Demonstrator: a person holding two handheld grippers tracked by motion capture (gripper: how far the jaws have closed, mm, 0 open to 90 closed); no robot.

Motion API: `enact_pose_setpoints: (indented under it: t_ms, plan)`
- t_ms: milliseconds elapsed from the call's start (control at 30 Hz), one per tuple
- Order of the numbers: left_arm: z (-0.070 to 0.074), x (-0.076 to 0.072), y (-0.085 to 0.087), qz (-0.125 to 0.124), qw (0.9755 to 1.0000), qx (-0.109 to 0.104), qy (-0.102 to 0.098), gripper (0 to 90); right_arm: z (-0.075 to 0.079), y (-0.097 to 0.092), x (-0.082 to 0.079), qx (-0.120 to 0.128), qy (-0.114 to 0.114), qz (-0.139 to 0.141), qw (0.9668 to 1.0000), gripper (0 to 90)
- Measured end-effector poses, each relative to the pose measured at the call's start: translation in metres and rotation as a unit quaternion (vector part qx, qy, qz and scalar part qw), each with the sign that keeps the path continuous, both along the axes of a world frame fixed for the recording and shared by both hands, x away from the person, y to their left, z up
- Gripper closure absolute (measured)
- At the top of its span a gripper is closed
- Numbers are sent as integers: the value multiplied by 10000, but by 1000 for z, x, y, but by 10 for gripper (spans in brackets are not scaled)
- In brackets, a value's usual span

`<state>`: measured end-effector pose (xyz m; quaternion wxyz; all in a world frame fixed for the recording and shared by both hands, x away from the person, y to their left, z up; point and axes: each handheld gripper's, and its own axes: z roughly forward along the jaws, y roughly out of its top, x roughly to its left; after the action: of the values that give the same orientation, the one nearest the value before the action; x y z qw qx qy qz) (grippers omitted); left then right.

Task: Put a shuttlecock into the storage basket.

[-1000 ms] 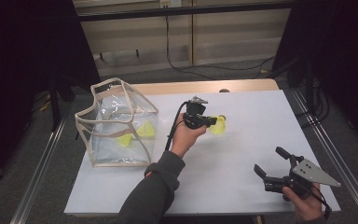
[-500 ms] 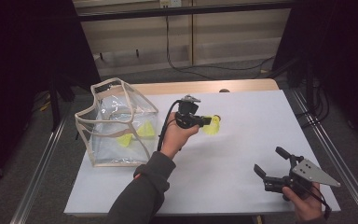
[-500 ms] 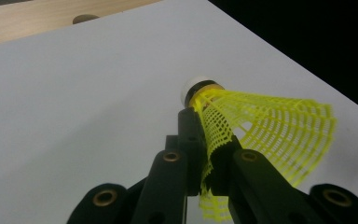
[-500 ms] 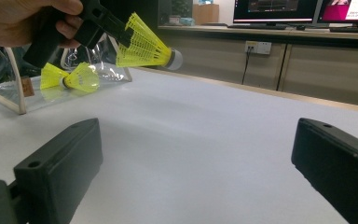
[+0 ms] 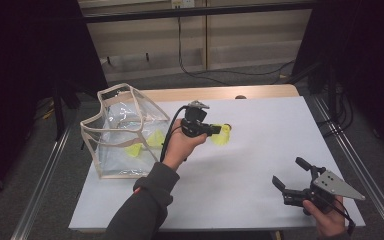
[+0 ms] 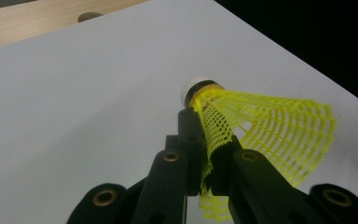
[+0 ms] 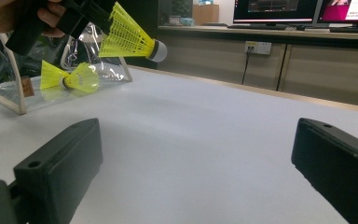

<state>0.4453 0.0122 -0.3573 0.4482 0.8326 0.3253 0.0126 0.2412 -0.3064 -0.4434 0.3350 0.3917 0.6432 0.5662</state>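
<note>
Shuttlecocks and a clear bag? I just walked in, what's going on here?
A person works at a white table. The left gripper is shut on the skirt of a yellow shuttlecock, held above the table. Two more shuttlecocks lie in the clear bag. The right gripper waits open, holding nothing.

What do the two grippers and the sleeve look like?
Both grippers are black with two blocky jaws. The left gripper trails a black cable that loops down past the wrist. The right gripper carries a grey three-cornered plate with small holes. The left forearm wears a dark grey sleeve with a ribbed cuff.
</note>
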Motion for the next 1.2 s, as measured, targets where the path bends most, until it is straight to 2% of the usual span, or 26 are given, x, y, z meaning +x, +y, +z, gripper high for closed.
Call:
enact_pose_setpoints:
  t_ms: [167,1200]
  plan:
    - [4,-1,5,-26,10000,18,50,872,0,0,0,-3,-1,2,10000,17]
    - [25,-3,27,-43,9998,203,29,872,0,1,0,-44,-10,25,10000,17]
